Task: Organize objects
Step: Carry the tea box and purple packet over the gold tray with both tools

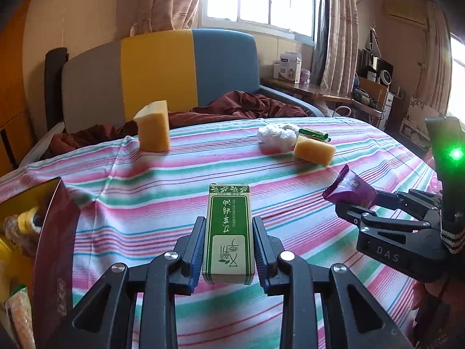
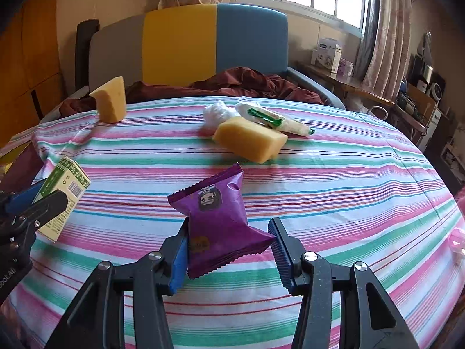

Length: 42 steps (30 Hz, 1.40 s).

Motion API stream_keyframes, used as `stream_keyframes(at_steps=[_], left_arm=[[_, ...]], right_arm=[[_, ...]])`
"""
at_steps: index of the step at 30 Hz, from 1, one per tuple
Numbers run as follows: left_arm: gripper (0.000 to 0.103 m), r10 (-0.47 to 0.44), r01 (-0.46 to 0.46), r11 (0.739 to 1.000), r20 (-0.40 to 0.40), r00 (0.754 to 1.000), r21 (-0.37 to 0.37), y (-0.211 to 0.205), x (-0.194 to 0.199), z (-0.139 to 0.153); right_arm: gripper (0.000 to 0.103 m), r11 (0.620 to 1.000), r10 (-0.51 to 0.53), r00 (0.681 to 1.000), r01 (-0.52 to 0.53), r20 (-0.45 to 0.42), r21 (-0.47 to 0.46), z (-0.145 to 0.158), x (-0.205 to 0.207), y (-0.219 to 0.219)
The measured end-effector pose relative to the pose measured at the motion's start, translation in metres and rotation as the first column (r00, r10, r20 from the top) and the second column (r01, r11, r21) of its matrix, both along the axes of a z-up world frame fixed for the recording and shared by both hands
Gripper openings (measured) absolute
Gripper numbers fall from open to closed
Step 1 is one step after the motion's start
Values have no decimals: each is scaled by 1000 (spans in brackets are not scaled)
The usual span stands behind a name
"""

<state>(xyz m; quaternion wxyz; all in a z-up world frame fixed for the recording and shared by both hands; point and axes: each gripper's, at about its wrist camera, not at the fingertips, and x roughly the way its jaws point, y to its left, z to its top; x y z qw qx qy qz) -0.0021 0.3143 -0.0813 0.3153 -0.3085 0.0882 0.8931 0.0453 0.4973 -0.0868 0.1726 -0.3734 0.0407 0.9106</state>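
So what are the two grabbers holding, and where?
The left gripper squeezes the green box by its long sides. The right gripper holds the purple snack packet across its lower end.

Striped bedsheet (image 1: 203, 180), tricolour headboard (image 1: 157, 72)

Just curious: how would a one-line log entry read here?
left gripper: shut on green box | right gripper: holds purple packet | two sponges on bed
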Motion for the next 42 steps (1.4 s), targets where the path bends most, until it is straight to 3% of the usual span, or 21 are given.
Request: stream_keyframes(at_steps=[9, 18, 27, 34, 42], left_arm=[[30, 33, -34, 999, 17, 999, 34, -23, 4, 0], [30, 22, -21, 999, -14, 1000, 35, -34, 20, 3], [30, 30, -34, 994, 43, 999, 102, -65, 34, 8], [30, 16, -16, 993, 1, 1000, 118, -82, 45, 27], [30, 114, -114, 992, -5, 993, 47, -110, 43, 44]], right_arm=[[52, 999, 47, 999, -47, 1, -21, 2, 1, -34], [52, 996, 86, 996, -86, -4, -36, 8, 5, -63], [52, 992, 116, 993, -117, -27, -39, 23, 12, -83], [52, 989, 141, 989, -143, -36, -44, 29, 10, -100], [52, 981, 180, 982, -183, -50, -60, 37, 8, -122]])
